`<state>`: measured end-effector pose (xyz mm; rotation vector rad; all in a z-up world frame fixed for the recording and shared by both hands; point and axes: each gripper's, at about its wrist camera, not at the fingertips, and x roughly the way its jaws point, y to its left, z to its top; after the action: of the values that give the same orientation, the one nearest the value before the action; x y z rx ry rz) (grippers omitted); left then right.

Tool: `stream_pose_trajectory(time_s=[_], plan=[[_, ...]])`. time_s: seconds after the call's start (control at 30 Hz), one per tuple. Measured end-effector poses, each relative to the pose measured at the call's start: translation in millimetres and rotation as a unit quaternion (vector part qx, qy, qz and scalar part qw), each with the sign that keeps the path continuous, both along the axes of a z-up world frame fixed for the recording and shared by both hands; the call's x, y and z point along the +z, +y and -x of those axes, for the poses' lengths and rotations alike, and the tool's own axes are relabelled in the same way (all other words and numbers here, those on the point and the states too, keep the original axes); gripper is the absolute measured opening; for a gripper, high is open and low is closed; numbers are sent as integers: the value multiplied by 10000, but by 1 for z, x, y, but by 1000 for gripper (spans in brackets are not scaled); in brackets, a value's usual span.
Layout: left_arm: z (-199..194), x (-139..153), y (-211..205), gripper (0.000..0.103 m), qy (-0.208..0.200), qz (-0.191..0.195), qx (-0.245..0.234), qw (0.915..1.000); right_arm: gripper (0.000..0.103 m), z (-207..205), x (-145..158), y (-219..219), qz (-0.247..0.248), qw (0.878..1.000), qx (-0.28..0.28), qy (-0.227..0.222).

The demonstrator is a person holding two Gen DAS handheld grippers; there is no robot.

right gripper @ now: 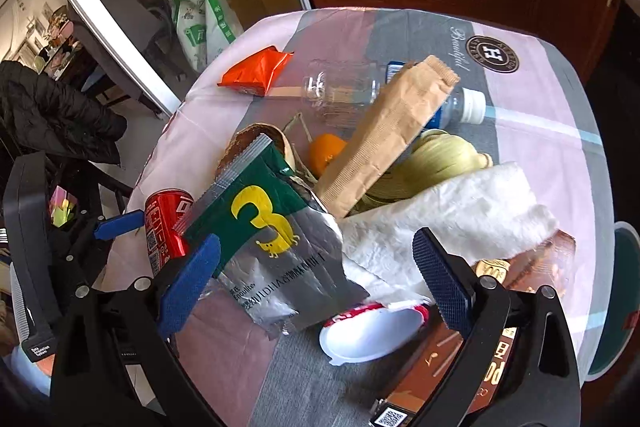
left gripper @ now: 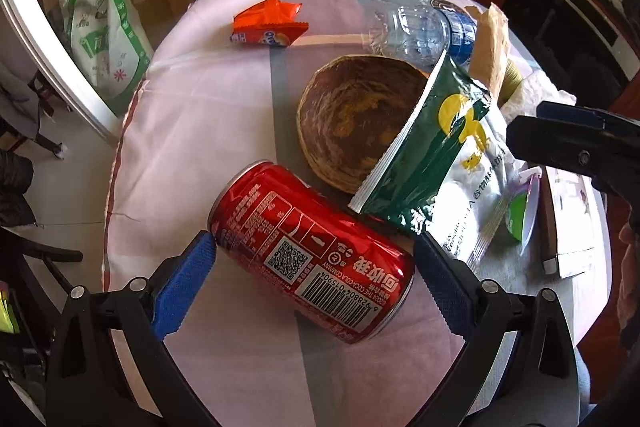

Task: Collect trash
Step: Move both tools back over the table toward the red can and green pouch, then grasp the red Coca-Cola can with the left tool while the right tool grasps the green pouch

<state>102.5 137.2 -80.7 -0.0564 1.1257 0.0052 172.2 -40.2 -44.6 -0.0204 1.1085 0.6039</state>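
- Two grippers, both with jaws spread.
- Left gripper (left gripper: 314,269): straddles red can (left gripper: 312,253), lying on its side, near edge of table (left gripper: 200,115); pads not clearly touching it.
- Right gripper (right gripper: 316,281): above green-silver pouch (right gripper: 280,247), holding nothing.
- Far: orange wrapper (left gripper: 270,25), bottle (left gripper: 416,31).

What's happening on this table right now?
A person with a claw in each hand is clearing litter off a cloth-covered table. The left claw is open, straddling a red cola can lying on its side. The right claw hovers open over a green-and-silver snack bag and a crumpled paper towel.
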Motion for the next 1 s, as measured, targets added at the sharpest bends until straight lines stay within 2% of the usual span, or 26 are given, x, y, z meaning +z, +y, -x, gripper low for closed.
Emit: stream_pose_trajectory(time_s=[0.23, 0.43, 0.6, 0.73, 0.83, 1.0], plan=[[13, -10, 32, 99, 128, 146, 222, 9996, 93, -4, -20, 19, -83, 9989, 238, 400], [18, -10, 54, 99, 102, 282, 366, 9989, 92, 26, -23, 35, -339, 9926, 741, 904], [15, -9, 62, 99, 65, 392, 411, 9984, 80, 40, -18, 45, -243, 9903, 1087, 831], [9, -9, 63, 98, -25, 537, 351, 9979, 80, 35, -20, 47, -14, 9926, 1008, 672], [9, -12, 65, 63, 0, 713, 293, 9970, 80, 30, -28, 48, 73, 9921, 972, 791], [23, -11, 61, 61, -81, 578, -23, 9983, 80, 41, -29, 43, 96, 9914, 940, 905]])
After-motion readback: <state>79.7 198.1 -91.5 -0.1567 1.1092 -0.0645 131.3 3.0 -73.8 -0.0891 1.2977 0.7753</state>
